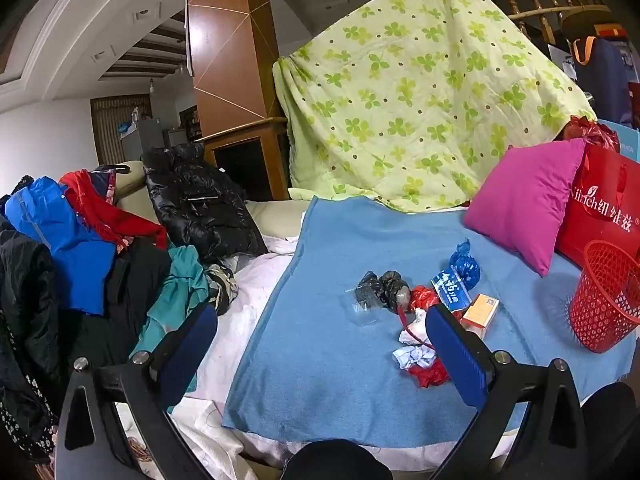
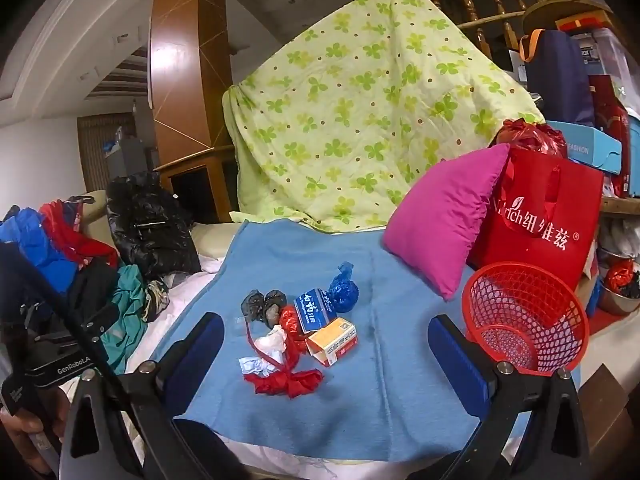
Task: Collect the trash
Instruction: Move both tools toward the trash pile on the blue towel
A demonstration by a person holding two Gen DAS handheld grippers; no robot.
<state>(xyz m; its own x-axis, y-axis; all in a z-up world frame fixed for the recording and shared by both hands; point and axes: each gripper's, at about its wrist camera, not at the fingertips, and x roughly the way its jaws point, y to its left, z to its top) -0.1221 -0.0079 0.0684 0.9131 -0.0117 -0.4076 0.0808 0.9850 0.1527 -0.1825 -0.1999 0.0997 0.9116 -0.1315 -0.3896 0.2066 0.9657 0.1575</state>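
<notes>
A heap of trash lies on the blue blanket (image 2: 304, 420): a knotted blue bag (image 2: 343, 290), a blue-and-white box (image 2: 315, 310), an orange-and-white box (image 2: 334, 340), a black bag (image 2: 264, 306), crumpled white paper (image 2: 262, 354) and a red plastic bag (image 2: 288, 382). The same heap shows in the left wrist view, with the orange box (image 1: 482, 312) and black bag (image 1: 386, 288). A red mesh basket (image 2: 524, 320) (image 1: 608, 300) stands right of the heap. My left gripper (image 1: 320, 352) and right gripper (image 2: 326, 360) hang open above the blanket's near edge, nothing between their fingers.
A magenta pillow (image 2: 440, 220) and a red shopping bag (image 2: 548, 220) stand behind the basket. A green-patterned quilt (image 2: 360, 120) drapes at the back. A pile of clothes (image 1: 88, 248) and a black jacket (image 1: 200, 204) lie to the left. A hand (image 2: 28, 436) holds the left gripper's body at the lower left.
</notes>
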